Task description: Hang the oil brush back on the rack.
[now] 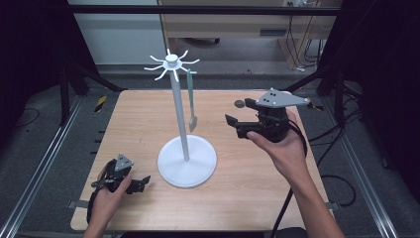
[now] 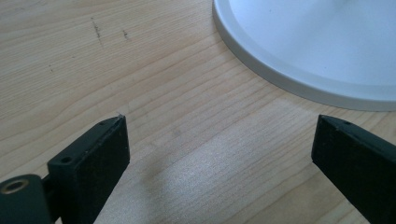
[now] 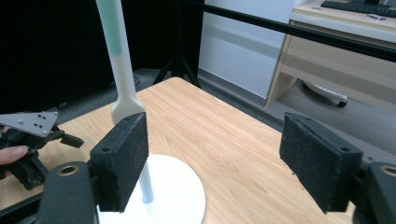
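Both the left gripper (image 1: pixel 141 184) and right gripper (image 1: pixel 232 121) have jaws wide, flanking the white stand (image 1: pixel 186 161).

**A:** the table (image 1: pixel 247 188) looks like light wood, clear grain, kinda matt, a couple of dark scuffs in the left gripper view.

**B:** yeah. The white stand (image 1: pixel 186 161) reads as smooth plastic or painted metal, can't tell which. Soft sheen on the base.

**A:** the right gripper (image 3: pixel 212 158) has rough, grainy black pads. The plate on top is flat grey metal.

**B:** the hanging spatula (image 1: pixel 192 101) looks pale, smooth and matt.
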Action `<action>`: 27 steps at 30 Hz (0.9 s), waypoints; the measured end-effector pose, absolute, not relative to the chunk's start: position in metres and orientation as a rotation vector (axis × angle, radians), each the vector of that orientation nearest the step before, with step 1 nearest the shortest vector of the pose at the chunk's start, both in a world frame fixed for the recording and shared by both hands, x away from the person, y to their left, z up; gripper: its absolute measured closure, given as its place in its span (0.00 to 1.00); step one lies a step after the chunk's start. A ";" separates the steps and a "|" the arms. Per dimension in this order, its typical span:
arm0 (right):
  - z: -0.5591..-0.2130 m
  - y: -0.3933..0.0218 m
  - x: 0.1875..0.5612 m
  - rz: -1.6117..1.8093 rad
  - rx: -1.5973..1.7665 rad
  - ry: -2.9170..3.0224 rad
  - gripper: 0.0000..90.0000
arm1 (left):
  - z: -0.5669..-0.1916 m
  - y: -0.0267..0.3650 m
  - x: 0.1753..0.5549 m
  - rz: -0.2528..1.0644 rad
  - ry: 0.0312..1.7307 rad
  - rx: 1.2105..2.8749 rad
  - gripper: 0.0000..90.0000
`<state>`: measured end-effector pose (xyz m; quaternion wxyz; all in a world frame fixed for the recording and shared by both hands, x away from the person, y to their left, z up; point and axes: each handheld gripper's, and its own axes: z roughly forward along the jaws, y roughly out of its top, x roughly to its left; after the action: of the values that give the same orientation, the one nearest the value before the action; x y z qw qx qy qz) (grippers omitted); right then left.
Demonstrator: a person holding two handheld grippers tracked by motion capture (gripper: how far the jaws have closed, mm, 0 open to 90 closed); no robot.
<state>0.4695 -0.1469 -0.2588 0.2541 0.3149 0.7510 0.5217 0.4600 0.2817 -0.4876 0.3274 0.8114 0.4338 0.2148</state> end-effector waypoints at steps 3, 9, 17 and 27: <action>-0.261 -0.151 0.469 1.411 0.865 2.039 0.24 | -0.487 0.282 0.460 0.563 1.135 2.129 0.04; -0.266 -0.159 0.469 1.396 0.893 2.027 0.21 | -0.488 0.282 0.460 0.562 1.138 2.123 0.04; -0.278 -0.171 0.470 1.362 0.941 2.017 0.17 | -0.488 0.282 0.460 0.564 1.138 2.123 0.04; -0.298 -0.186 0.469 1.305 1.009 2.004 0.15 | -0.488 0.283 0.460 0.568 1.143 2.124 0.04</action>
<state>0.4695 -0.1855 -0.2978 0.2697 0.3745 0.7434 0.4842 0.4598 0.2825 -0.4876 0.3259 0.8104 0.4359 0.2169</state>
